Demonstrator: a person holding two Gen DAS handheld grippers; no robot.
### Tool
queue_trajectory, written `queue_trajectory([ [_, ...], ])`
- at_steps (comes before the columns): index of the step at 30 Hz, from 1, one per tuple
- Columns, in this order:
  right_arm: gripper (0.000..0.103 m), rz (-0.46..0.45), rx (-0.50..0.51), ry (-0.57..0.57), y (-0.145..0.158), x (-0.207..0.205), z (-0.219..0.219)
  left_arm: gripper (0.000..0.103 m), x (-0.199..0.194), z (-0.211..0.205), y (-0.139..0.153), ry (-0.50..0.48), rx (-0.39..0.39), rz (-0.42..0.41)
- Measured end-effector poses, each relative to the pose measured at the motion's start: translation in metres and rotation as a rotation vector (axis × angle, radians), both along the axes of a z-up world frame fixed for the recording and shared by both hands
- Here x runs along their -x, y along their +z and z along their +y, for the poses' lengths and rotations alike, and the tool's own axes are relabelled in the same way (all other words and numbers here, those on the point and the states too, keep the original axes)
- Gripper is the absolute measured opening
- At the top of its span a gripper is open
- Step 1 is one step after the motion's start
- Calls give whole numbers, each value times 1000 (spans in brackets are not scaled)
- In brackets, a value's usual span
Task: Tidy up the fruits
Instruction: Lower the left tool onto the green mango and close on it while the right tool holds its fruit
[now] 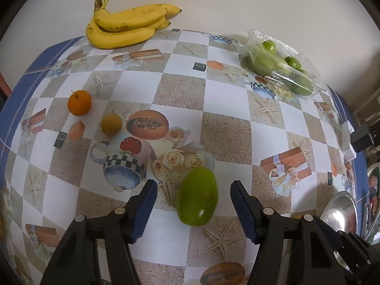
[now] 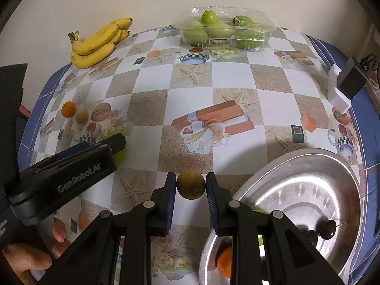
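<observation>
right gripper (image 2: 191, 184) clamps a brownish round fruit (image 2: 190, 184); left gripper (image 1: 193, 186) gapes around a green fruit (image 1: 197, 196), seemingly untouched, bananas (image 1: 125, 25) at 11 o'clock.

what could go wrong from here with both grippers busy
The right gripper pinches a small round brownish fruit only at its sides, so it might slip before reaching the metal bowl. The left gripper straddles the green mango without touching it, nearer one finger; closing off-centre could roll it away. The left gripper sits close beside the right one, so they may bump.

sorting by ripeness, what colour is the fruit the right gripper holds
Dull yellowish-brown round fruit, clamped in the right gripper; right wrist view shows it best.
</observation>
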State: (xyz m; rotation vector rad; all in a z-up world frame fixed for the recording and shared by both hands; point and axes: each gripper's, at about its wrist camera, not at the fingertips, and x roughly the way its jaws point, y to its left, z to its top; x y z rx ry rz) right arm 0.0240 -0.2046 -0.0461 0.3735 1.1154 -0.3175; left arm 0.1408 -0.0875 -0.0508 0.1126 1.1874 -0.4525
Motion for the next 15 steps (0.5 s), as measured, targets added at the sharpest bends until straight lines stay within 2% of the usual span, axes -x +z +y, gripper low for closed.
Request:
queue_trajectory([
  [8,27,4,-13,-19,-2,4,-6,58,-1,-1,-4,3,-1,8],
  [15,27,-6,-31,-30,1,7,-10,42,2,-5,-6,-13,-19,7],
])
